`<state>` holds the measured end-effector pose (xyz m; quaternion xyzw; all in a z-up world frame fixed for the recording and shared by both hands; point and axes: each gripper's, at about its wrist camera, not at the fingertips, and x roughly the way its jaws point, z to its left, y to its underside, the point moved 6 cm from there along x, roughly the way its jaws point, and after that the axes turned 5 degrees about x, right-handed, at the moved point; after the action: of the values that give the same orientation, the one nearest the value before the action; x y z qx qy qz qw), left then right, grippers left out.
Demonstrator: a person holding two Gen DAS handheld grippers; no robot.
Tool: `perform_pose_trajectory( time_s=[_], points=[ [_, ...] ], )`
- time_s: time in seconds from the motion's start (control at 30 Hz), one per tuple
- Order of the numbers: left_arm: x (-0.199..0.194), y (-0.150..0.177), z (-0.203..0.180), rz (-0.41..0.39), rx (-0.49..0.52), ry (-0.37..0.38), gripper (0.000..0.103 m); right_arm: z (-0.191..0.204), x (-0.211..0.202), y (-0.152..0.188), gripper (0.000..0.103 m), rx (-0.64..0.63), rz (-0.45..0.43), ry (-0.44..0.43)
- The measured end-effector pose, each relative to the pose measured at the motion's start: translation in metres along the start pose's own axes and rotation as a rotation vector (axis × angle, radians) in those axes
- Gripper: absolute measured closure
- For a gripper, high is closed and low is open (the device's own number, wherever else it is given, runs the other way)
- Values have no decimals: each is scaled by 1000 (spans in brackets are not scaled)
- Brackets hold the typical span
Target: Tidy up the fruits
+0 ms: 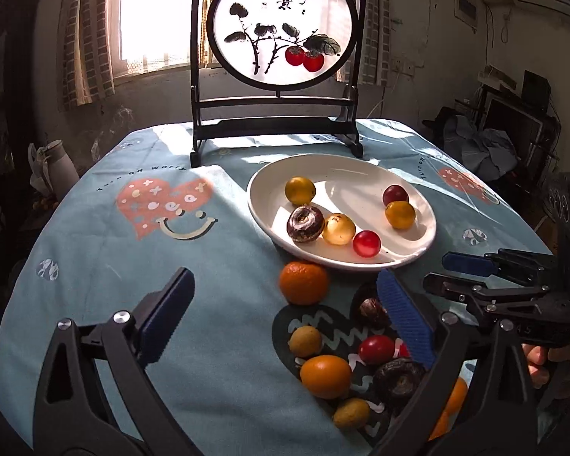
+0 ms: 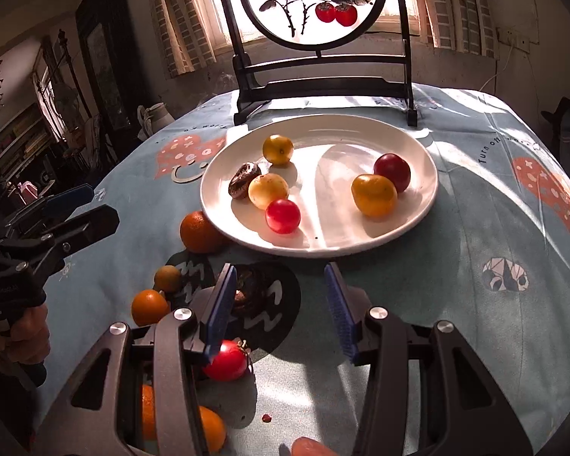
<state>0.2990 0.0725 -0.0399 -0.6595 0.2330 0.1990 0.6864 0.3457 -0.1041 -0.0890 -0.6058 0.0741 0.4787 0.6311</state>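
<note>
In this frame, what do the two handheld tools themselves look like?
Both match: the left tool and right tool have black plastic linkage arms with triangular cut-outs, silver pivot screws, and blue ribbed pads on the fingers. Each has a black pistol-style handle; white lettering, unreadable, marks the bodies. Bare fingers of the gripping hand show, no sleeve visible.

Both grippers, left gripper (image 1: 283, 321) and right gripper (image 2: 281, 313), have black frames, silver screws and ribbed blue fingers (image 1: 404, 319); bare skin shows.
</note>
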Motion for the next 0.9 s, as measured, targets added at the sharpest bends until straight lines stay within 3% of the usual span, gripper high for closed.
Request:
perform_pose_trajectory(
  time_s=[0.07, 0.17, 0.3, 0.43, 0.53, 0.7, 0.9],
  points=[
    [-6, 16, 3, 25, -18, -62, 4, 2, -6, 16, 55, 7, 29, -15],
    [-18, 27, 5, 11, -37, -58, 4, 9, -15, 31, 55, -19, 61, -12],
    [-20, 38, 15, 25, -42, -132, 4, 13, -19, 46, 55, -62, 124, 12],
    [-15, 41, 19, 61, -80, -94, 4, 28, -33, 55, 55, -116, 153, -88],
    [-15, 42, 17, 68, -89, -66, 4, 33, -40, 61, 55, -177, 148, -69],
    [-22, 39, 13, 32, -53, -105, 4, 41, -34, 76, 55, -233, 212, -85],
    [-23, 38, 9, 29, -32, -102, 4, 43, -30, 82, 54, -230, 234, -106]
  ],
)
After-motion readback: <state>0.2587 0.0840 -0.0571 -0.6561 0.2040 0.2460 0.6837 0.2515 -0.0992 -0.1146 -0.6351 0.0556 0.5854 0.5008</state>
